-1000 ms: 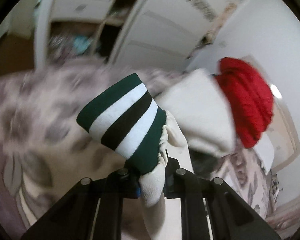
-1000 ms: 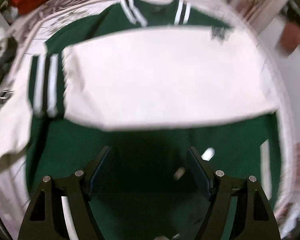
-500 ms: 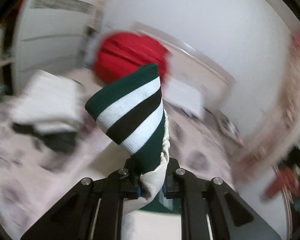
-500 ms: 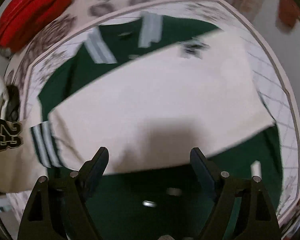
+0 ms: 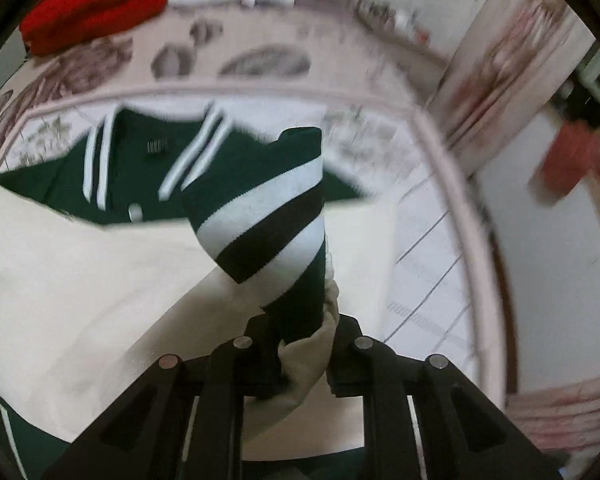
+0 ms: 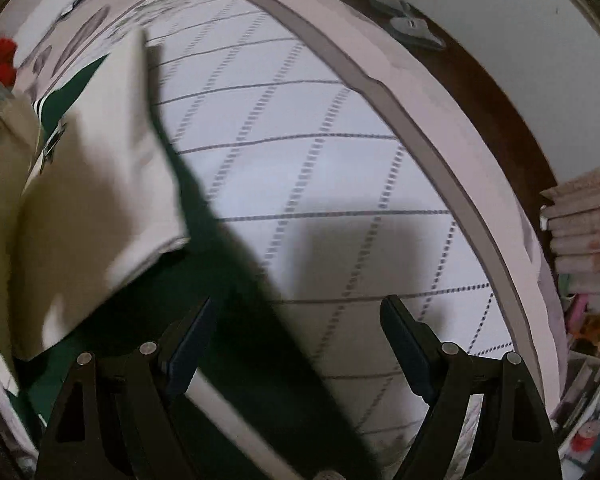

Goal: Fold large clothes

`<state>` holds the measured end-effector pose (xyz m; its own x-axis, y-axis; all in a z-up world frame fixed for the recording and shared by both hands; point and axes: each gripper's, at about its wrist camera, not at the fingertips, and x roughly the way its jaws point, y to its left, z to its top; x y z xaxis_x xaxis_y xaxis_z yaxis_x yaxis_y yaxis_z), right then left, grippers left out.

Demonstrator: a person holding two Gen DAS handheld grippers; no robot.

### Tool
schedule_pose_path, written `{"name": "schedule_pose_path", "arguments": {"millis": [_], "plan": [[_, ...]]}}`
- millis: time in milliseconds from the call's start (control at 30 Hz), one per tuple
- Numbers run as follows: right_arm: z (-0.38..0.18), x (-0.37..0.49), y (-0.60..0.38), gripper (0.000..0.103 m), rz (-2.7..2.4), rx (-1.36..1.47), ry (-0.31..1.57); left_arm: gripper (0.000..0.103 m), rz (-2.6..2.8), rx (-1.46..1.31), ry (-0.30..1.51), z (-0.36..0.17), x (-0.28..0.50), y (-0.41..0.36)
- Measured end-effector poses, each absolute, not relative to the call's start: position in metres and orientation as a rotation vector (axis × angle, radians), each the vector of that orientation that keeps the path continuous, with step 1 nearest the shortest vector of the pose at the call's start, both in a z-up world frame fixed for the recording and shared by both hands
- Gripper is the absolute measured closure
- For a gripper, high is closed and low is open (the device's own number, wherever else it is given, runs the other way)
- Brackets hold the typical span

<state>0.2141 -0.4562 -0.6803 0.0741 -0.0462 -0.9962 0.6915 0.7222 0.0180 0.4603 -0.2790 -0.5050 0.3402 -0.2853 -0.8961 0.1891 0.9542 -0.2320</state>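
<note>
From the left wrist, the left gripper [image 5: 304,344] clenches the striped cuff [image 5: 268,216] of the cream sleeve [image 5: 84,280], its jaws just starting to part; the sleeve is carried over the green jacket [image 5: 132,172] lying flat on the bed [image 5: 420,248], probably to fold it across the body. From the right wrist, the right gripper [image 6: 296,344] hangs released and empty above the jacket's dark edge [image 6: 260,344], likely ready to take the next fold.
</note>
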Motion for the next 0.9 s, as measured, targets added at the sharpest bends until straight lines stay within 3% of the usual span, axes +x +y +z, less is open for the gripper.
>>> {"name": "schedule_pose_path", "arguments": {"millis": [100,133,167,200,233,333,467,633,733,767,800,900], "plan": [[-0.685,0.200,-0.473,0.018,-0.575,0.640,1.397,0.078,-0.329,-0.071,1.187,-0.508,0.455,-0.276],[-0.685,0.196,-0.477,0.018,-0.562,0.668,1.399,0.059,-0.353,-0.081,1.173,-0.501,0.452,-0.273],[-0.685,0.193,-0.479,0.018,-0.552,0.691,1.399,0.024,-0.374,-0.085,1.155,-0.490,0.447,-0.270],[-0.685,0.190,-0.482,0.018,-0.537,0.720,1.397,0.008,-0.388,-0.089,1.141,-0.483,0.444,-0.267],[-0.683,0.188,-0.484,0.018,-0.522,0.743,1.393,0.000,-0.413,-0.105,1.124,-0.471,0.440,-0.261],[-0.678,0.190,-0.486,0.018,-0.494,0.780,1.380,0.000,-0.385,-0.136,1.077,-0.441,0.438,-0.229],[-0.666,0.212,-0.481,0.018,-0.397,0.883,1.316,0.000,-0.174,-0.170,1.078,-0.443,0.458,-0.150],[-0.666,0.289,-0.468,0.018,-0.255,0.914,1.248,0.000,0.160,-0.004,1.162,-0.502,0.483,-0.059],[-0.685,0.345,-0.453,0.018,-0.217,0.832,1.301,0.000,0.257,0.070,1.226,-0.542,0.492,-0.019],[-0.695,0.363,-0.445,0.025,-0.201,0.781,1.334,0.000,0.270,0.086,1.256,-0.557,0.495,-0.009],[-0.704,0.377,-0.441,0.057,-0.192,0.737,1.366,0.000,0.260,0.082,1.285,-0.570,0.498,-0.002],[-0.722,0.395,-0.432,0.082,-0.272,0.582,1.412,0.000,0.198,0.035,1.290,-0.590,0.503,0.003]]}}
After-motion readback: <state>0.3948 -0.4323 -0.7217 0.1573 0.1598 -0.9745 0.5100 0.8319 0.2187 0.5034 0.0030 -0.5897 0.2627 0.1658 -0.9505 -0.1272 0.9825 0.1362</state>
